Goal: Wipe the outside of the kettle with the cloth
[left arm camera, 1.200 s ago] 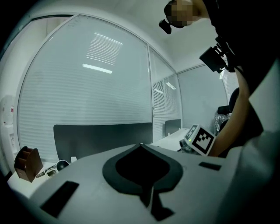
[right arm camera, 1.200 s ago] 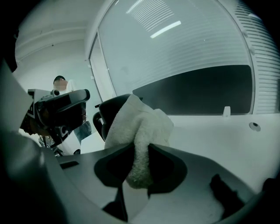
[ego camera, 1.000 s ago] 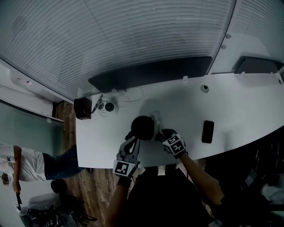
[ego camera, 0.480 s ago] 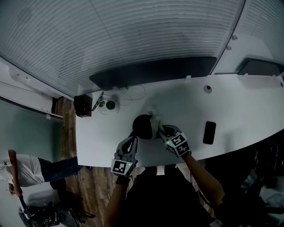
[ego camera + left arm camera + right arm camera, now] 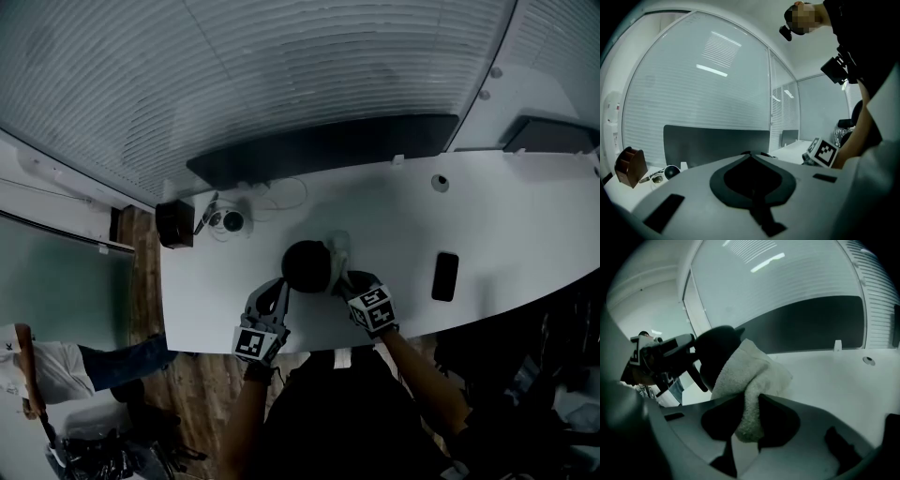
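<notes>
Your right hand-held gripper (image 5: 749, 398) is clamped on the cloth (image 5: 751, 373). A thick fold of the pale towelling fills the gap between its two dark jaws, and the rest bunches up just ahead of the tips. That bunched part is pressed against the side of the kettle (image 5: 715, 351), which stands upright on the desk (image 5: 394, 216) straight in front of this gripper and slightly to its left.

Your left hand-held gripper (image 5: 278, 289) comes in from the other side, so the kettle sits between your two grippers. Its tips reach the kettle's near edge on the side away from the cloth. In the left gripper view its jaws are closed together, the black pads meeting along one seam with no gap showing. The kettle's dark top peeks over just beyond the tips. It is black on black there, so whether the handle is pinched between the pads cannot be told.

Well off to the right of your right gripper, a phone (image 5: 444, 276) lies flat on the desk. Ahead of your left gripper and to its left, a brown box (image 5: 630, 166) stands at the desk's far corner. A dark screen (image 5: 319, 150) runs along the far edge behind everything.
</notes>
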`<state>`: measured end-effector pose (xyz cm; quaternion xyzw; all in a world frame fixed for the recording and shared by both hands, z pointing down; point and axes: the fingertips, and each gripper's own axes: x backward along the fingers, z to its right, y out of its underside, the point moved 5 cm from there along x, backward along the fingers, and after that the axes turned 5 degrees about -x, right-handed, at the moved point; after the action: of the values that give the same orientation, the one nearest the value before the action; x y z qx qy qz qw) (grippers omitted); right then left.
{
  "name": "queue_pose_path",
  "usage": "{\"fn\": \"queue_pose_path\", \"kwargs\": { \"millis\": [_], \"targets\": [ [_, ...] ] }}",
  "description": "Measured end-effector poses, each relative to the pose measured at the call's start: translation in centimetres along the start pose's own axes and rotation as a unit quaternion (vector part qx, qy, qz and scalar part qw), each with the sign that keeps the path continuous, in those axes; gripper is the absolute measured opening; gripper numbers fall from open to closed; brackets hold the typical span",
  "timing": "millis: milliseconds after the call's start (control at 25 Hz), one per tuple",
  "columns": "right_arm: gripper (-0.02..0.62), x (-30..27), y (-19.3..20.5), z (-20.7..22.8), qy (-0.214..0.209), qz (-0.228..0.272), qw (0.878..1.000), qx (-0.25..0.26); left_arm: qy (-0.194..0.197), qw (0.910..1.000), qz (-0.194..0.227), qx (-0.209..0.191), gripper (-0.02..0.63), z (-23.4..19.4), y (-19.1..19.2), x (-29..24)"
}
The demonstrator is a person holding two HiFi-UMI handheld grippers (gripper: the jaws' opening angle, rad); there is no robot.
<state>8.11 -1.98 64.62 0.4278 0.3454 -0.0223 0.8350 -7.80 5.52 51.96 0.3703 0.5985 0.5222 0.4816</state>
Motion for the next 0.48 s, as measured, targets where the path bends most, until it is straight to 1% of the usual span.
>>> {"fn": "queue_pose_path", "kwargs": {
  "millis": [160,240,320,400,480],
  "targets": [
    [0.095,3.0,-3.2,-2.7,-0.014,0.056,0.998,0.02,0.011,0.9999,-0.001,-0.002,-0.001,0.2,-0.1,0.1],
    [0.097,3.5,-4.3,-3.8,-0.017,0.071,0.997,0.04,0.027,0.9996,-0.004,-0.01,-0.002,0.4,0.0,0.1],
    [0.097,3.3,-4.9,-3.9,-0.005,0.071,0.996,0.056,0.047,0.9986,-0.007,-0.023,-0.001,1.0,0.2,0.4],
    [0.097,2.6,-4.7,-3.1,0.0,0.062,0.997,0.049,0.056,0.9978,-0.009,-0.033,-0.001,1.5,0.1,0.6],
    [0.097,2.0,-4.3,-2.2,0.003,0.047,0.998,0.042,0.057,0.9969,-0.014,-0.052,-0.001,1.7,0.0,0.8]
  ]
}}
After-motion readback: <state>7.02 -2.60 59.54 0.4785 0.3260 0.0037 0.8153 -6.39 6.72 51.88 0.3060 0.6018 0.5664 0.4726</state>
